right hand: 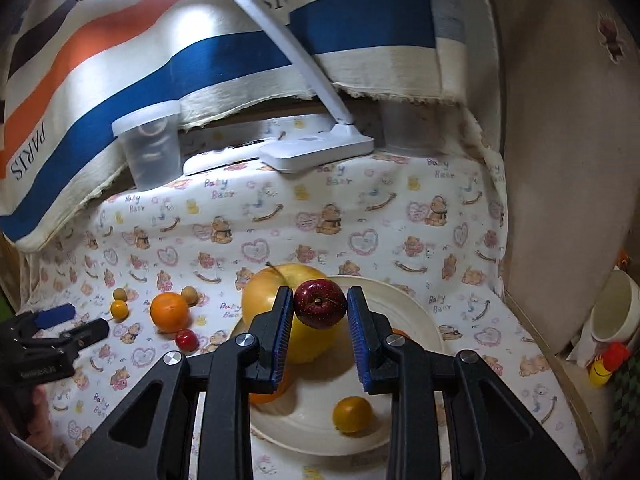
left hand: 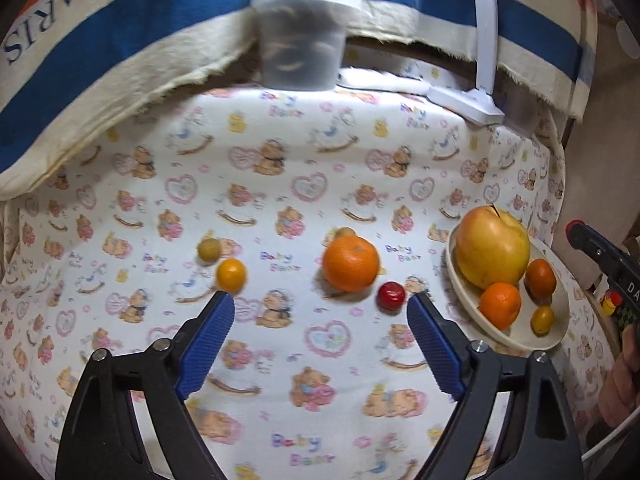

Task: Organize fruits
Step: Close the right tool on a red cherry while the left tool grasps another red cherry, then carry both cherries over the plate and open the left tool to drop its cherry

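My right gripper (right hand: 320, 294) is shut on a small dark red apple (right hand: 320, 303), held above the cream plate (right hand: 408, 312). On the plate lie a large yellow apple (right hand: 276, 292), a small yellow fruit (right hand: 352, 414) and tangerines (left hand: 500, 305). My left gripper (left hand: 320, 304) hovers open over the cloth with nothing between its pads. Just beyond its fingertips lie an orange (left hand: 351, 263), a small red fruit (left hand: 391, 296), a small yellow-orange fruit (left hand: 231, 275) and a brownish one (left hand: 209, 249). Another small brown fruit (left hand: 345, 232) sits behind the orange.
A lidded plastic container (left hand: 296, 40) and a white desk lamp base (left hand: 464, 100) stand at the back, under a striped cloth. A white cup (right hand: 612, 312) and a yellow-red toy (right hand: 604, 362) sit past the table's right edge.
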The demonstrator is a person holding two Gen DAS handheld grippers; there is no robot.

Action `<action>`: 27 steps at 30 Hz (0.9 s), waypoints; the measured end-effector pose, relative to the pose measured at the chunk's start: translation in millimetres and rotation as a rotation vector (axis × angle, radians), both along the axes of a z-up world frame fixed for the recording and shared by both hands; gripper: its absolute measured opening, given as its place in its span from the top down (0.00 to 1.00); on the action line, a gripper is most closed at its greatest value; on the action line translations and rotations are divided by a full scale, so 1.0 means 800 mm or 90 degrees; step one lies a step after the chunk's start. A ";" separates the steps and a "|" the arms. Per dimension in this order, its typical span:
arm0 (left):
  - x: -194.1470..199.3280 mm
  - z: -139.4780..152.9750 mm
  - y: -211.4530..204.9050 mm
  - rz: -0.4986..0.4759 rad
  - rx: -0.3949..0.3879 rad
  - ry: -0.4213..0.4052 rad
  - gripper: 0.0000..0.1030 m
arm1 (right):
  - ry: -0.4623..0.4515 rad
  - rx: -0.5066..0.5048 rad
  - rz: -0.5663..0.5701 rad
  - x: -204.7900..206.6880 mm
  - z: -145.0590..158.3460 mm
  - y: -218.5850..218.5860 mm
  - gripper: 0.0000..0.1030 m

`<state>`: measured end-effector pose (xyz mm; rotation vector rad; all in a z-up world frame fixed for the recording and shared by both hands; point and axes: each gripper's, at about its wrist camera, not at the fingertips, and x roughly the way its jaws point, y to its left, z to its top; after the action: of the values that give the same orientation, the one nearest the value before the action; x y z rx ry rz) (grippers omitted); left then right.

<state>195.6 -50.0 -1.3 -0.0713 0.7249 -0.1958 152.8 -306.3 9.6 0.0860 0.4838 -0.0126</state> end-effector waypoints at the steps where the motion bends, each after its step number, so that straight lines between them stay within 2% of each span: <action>1: 0.004 0.000 -0.004 0.002 -0.007 0.009 0.18 | -0.001 0.000 -0.005 -0.001 0.001 -0.003 0.72; 5: 0.023 -0.004 -0.014 0.044 -0.054 0.061 0.20 | 0.021 -0.005 -0.026 -0.002 0.002 -0.013 0.72; 7: 0.033 -0.009 -0.020 0.043 -0.081 0.090 0.36 | 0.030 -0.009 -0.043 0.000 0.000 -0.017 0.72; 10: 0.046 -0.017 -0.036 0.036 -0.077 0.138 0.50 | 0.023 0.009 -0.057 0.001 0.000 -0.026 0.72; 18: 0.058 -0.028 -0.059 0.032 -0.078 0.169 0.58 | 0.035 0.020 -0.076 0.007 -0.004 -0.034 0.72; 21: 0.066 -0.033 -0.064 0.039 -0.064 0.180 0.60 | 0.039 0.020 -0.079 0.009 -0.006 -0.036 0.72; 24: 0.072 -0.040 -0.070 0.058 -0.035 0.187 0.67 | 0.039 0.013 -0.081 0.009 -0.006 -0.035 0.72; 27: 0.077 -0.043 -0.074 0.053 -0.032 0.193 0.69 | 0.038 0.008 -0.084 0.009 -0.007 -0.034 0.72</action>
<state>257.6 -109.2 -36.1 -0.1821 1.0178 -0.1248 160.1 -333.2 4.2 0.1300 0.5377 -0.1423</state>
